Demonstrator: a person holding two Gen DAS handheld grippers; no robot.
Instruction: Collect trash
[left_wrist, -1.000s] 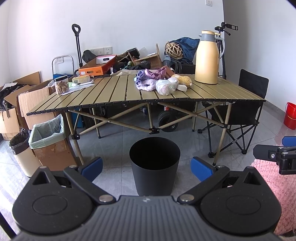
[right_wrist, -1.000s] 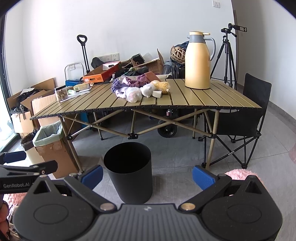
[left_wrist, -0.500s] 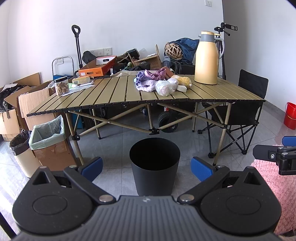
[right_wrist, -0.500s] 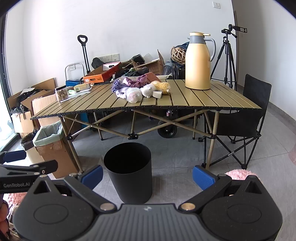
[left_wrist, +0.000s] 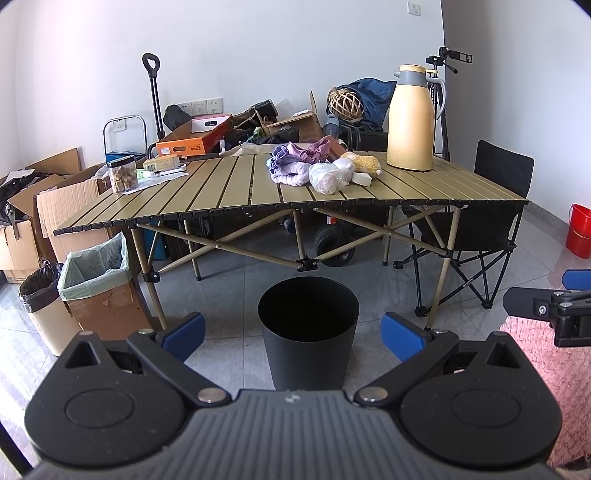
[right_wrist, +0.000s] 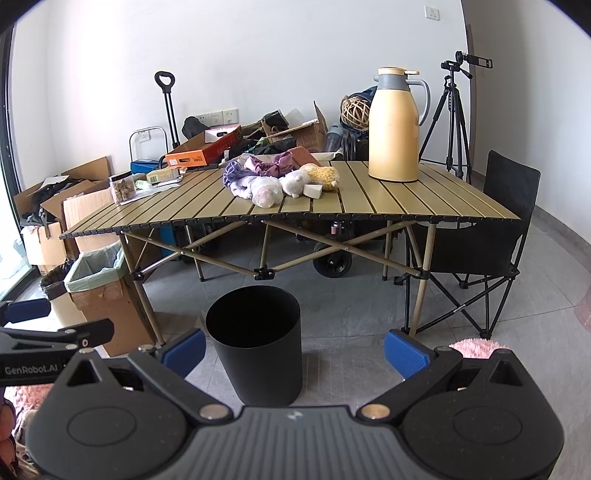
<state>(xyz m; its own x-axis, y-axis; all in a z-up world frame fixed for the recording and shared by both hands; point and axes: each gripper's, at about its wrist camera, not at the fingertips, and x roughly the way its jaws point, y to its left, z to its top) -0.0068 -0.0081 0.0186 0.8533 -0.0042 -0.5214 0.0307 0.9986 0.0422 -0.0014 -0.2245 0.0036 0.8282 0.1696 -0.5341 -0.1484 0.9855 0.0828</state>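
Trash pile (left_wrist: 325, 170) on table (left_wrist: 229, 199), well beyond both grippers' wide-spread, empty fingers (left_wrist: 400, 335); contents perhaps bagged.

I count one black bin (left_wrist: 308, 332), one yellow jug (left_wrist: 410, 118), one snack jar (left_wrist: 123, 174), one folding chair (left_wrist: 495, 218), two lined bins on the left.

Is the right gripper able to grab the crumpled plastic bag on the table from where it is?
Probably not yet. The right gripper is open and empty, but it sits low and apart from the table. The plastic bag lies unblocked near the front edge, so it needs moving closer.
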